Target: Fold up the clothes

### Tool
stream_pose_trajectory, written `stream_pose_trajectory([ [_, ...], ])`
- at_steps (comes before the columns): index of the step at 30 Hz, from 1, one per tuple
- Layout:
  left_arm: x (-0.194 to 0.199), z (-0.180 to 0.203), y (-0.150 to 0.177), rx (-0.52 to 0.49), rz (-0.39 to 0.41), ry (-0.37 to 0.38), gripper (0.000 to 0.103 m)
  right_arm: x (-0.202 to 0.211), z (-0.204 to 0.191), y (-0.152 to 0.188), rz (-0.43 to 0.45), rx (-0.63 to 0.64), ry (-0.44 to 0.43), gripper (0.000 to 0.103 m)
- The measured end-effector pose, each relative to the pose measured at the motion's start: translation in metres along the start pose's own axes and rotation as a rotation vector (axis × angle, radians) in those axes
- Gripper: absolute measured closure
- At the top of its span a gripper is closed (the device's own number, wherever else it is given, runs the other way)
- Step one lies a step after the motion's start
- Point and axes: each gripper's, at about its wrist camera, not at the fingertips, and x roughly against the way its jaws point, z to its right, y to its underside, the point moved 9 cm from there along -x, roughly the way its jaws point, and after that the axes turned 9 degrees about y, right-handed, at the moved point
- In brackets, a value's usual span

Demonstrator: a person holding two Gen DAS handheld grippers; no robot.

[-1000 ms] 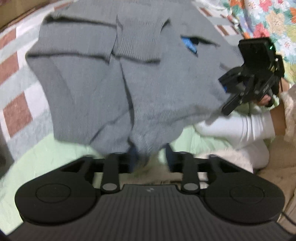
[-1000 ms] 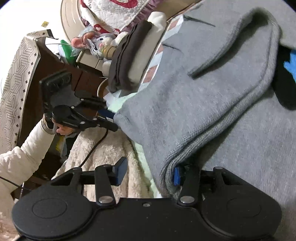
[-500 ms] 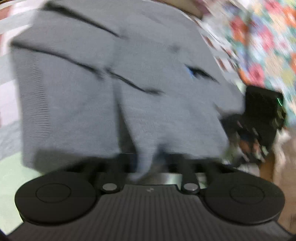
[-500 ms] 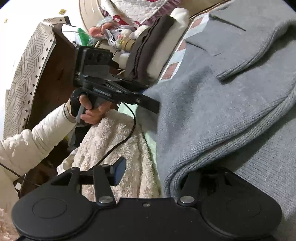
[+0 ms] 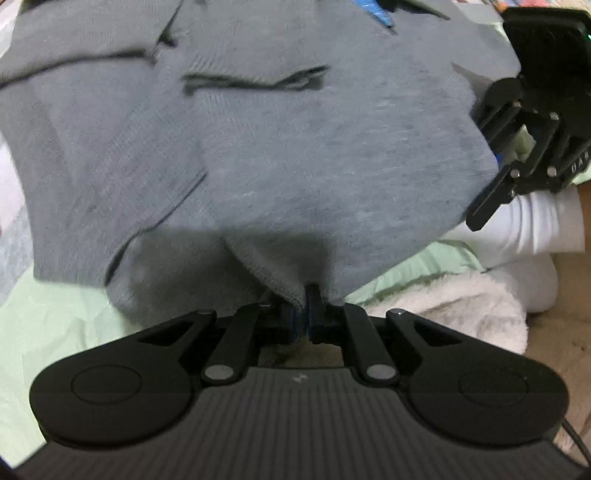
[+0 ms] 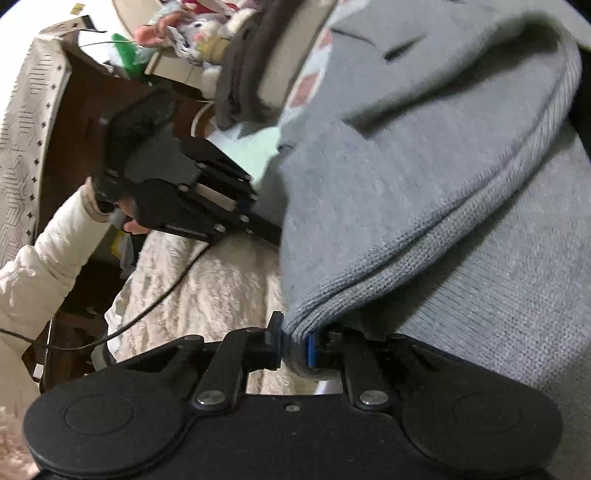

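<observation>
Behind, stuffed toys (image 6: pixel 192 27) in right view only; grey sweater (image 5: pixel 295 147) everywhere.

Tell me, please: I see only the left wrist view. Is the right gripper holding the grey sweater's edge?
Observer: Yes. The right gripper has just been closing its jaws, and the pads now pinch the grey sweater at its ribbed edge.
Operator: Does anything trail from my left gripper?
Observer: A black cable runs from under the left gripper across a fluffy cream blanket.
</observation>
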Motion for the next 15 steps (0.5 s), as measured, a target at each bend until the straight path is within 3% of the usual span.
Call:
stream_pose_trajectory([
  [2,0.003,0.002,0.001,-0.010,-0.016,0.012,0.093,0.003,0.001,0.001,-0.011,-0.022,-0.022,0.087],
  [4,0.009,0.003,0.001,-0.007,-0.009,0.037,0.087,-0.002,0.006,0.007,-0.049,-0.008,0.032,0.087],
  [5,0.015,0.004,0.000,-0.009,0.005,0.044,0.077,0.000,0.006,0.008,-0.053,-0.004,0.046,0.087],
  [6,0.022,0.006,-0.001,-0.019,0.028,0.041,0.059,0.003,0.006,0.009,-0.050,-0.003,0.055,0.084],
  [8,0.042,0.005,-0.002,-0.034,0.107,0.016,0.049,0.010,0.005,0.009,-0.045,0.000,0.071,0.083],
  [12,0.078,-0.002,0.001,0.060,0.290,0.065,0.049,0.034,0.012,0.015,0.022,-0.020,0.117,0.078],
  [15,0.085,-0.014,-0.007,0.133,0.383,0.012,0.049,0.060,0.022,0.013,0.121,-0.047,0.175,0.070],
])
